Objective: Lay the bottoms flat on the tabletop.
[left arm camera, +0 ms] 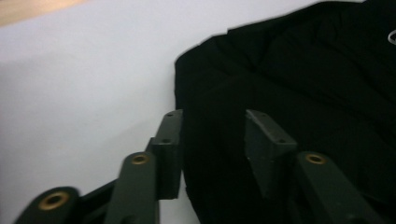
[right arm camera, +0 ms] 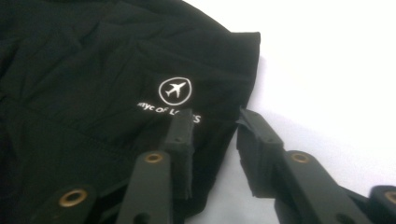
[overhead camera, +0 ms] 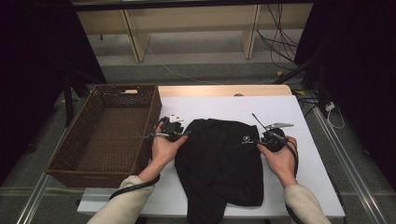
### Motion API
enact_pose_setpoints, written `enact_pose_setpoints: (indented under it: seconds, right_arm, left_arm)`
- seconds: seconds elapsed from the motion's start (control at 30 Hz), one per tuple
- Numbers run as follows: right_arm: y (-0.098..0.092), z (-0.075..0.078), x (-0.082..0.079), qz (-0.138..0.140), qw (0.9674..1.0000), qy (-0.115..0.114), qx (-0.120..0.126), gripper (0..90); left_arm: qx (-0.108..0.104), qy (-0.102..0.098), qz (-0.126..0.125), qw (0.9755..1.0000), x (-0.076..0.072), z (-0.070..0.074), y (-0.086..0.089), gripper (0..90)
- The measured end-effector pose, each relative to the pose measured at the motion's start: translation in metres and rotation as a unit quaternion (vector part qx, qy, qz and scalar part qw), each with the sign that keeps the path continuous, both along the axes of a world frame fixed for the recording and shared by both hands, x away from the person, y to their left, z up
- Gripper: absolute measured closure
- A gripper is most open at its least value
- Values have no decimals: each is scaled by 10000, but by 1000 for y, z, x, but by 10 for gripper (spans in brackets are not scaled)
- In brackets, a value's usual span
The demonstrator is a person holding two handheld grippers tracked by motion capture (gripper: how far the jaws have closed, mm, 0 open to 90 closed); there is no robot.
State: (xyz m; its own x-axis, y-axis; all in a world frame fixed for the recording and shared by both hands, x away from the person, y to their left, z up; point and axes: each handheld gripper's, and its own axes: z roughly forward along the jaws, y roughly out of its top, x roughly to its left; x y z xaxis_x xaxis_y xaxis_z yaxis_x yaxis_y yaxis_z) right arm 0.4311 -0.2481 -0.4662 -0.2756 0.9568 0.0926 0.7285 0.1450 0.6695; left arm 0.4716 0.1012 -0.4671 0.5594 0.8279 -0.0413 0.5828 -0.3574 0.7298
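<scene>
A white table carries a black garment at its middle and a wicker basket at its left edge.

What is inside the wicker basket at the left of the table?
The wicker basket shows a bare woven floor with nothing in it. Its near wall hides the strip of floor just behind it.

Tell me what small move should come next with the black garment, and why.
Probably close both tongs on the garment's edges. The left tongs stand open over its left edge and the right tongs open by the edge near the printed logo, neither pinching cloth. It lies flat on the table beside the basket, so it likely needs gripping first.
</scene>
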Motion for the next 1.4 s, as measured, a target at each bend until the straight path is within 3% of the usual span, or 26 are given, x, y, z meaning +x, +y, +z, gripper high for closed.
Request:
enact_pose_setpoints:
  seconds: [0.13,0.23,0.27,0.3,0.33,0.47,0.63,0.7,0.73,0.8,1.03,1.3,1.33,1.4]
  right_arm:
    - [-3,-5,5,-58,9999,109,49,631]
    - [-4,-8,10,-137,9997,146,135,627]
    - [-4,-9,12,-142,9997,159,138,630]
    - [-1,-10,13,-334,9986,238,332,648]
    - [-4,-13,14,-168,9996,171,180,676]
    - [-4,-13,15,-59,9996,205,194,822]
    - [0,-11,15,64,9999,160,13,893]
    - [1,-10,15,-31,9999,88,60,896]
    - [2,-8,15,-89,9999,86,119,896]
    - [-2,-5,16,-24,9999,-142,19,897]
    - [1,11,25,-192,9975,-668,132,898]
    - [10,27,35,-255,9933,-1122,126,890]
    - [12,27,37,-265,9926,-1179,86,877]
    - [13,26,43,-256,9934,-1120,-2,769]
  left_arm:
    - [82,212,50,9997,6,-9,-6,477]
    - [98,334,75,9994,11,-14,-10,488]
    - [98,379,55,9992,12,-16,-11,510]
    - [143,422,30,9990,13,-17,-13,536]
    - [198,332,13,9993,13,-18,-15,560]
    - [258,381,-63,9989,12,-16,-21,724]
    - [135,399,-1,9991,9,-15,-21,834]
    - [7,421,56,9991,7,-12,-18,846]
    - [-73,384,90,9992,6,-11,-17,848]
    - [-160,288,126,9994,5,-6,-15,850]
    - [-405,-127,387,9983,11,14,-7,852]
    - [-186,-656,677,9954,23,22,-3,839]
    - [-108,-690,718,9950,24,22,-3,820]
    - [-21,-613,793,9950,25,20,-3,682]
